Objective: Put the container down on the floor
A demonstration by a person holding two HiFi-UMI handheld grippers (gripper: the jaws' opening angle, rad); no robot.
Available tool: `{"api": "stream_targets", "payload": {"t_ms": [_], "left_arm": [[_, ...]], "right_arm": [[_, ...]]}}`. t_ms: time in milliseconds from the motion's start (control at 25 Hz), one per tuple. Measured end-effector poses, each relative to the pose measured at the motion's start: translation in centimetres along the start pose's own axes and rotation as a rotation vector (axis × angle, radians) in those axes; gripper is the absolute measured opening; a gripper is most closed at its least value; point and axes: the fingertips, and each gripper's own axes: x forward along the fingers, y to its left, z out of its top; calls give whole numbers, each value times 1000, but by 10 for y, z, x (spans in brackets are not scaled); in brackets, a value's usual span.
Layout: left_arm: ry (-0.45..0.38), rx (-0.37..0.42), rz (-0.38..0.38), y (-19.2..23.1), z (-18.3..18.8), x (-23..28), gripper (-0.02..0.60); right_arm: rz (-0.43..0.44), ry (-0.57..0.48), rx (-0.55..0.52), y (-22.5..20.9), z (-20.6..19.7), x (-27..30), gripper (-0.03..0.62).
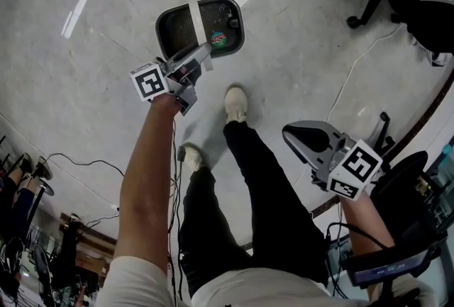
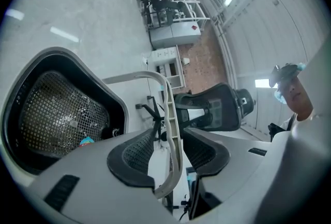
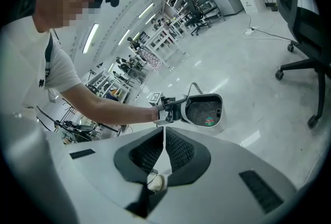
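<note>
Container holds a colourful sticker, unreadable; only the left gripper view shows its handle loose between the left gripper jaws, which stand apart; right gripper closed, empty

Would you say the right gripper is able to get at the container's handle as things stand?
Probably not yet: the right gripper is shut and held off to the side, and the left gripper straddles the handle of the container with open jaws.

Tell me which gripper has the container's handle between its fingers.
The left gripper: the grey mesh-lined container's pale curved handle runs between its parted fingers. The right gripper's fingers are shut together, empty.
</note>
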Motion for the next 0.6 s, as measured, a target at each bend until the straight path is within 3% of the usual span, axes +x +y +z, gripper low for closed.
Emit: {"api": "stream_targets", "payload": {"t_ms": [600], "left_arm": [[9,2,50,8,-2,-4,207]], "right_arm": [[8,4,2,2,-5,0,23]]}}
